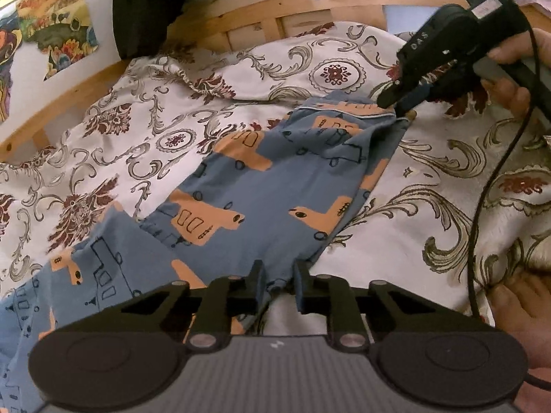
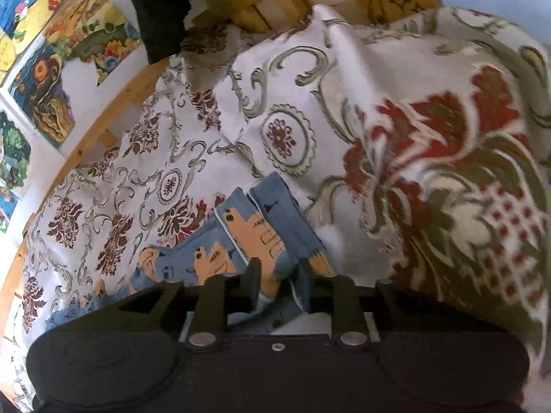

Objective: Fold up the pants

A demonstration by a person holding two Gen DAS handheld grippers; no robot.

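Observation:
Blue pants [image 1: 282,179] with orange vehicle prints lie on a patterned bedspread [image 1: 144,130]. My left gripper [image 1: 278,275] sits at the near edge of the pants, its jaws closed on a fold of blue fabric. The right gripper [image 1: 396,105] shows at upper right in the left wrist view, pinching the far hem corner of the pants. In the right wrist view that gripper [image 2: 279,275] is shut on bunched hem fabric of the pants [image 2: 261,234], which has a pale piped edge.
A wooden bed frame [image 1: 261,24] runs along the back and left. Colourful pictures [image 1: 51,27] hang on the wall at left. A dark garment [image 1: 144,7] hangs over the frame. A black cable [image 1: 482,206] trails from the right gripper. A hand [image 1: 516,306] rests at right.

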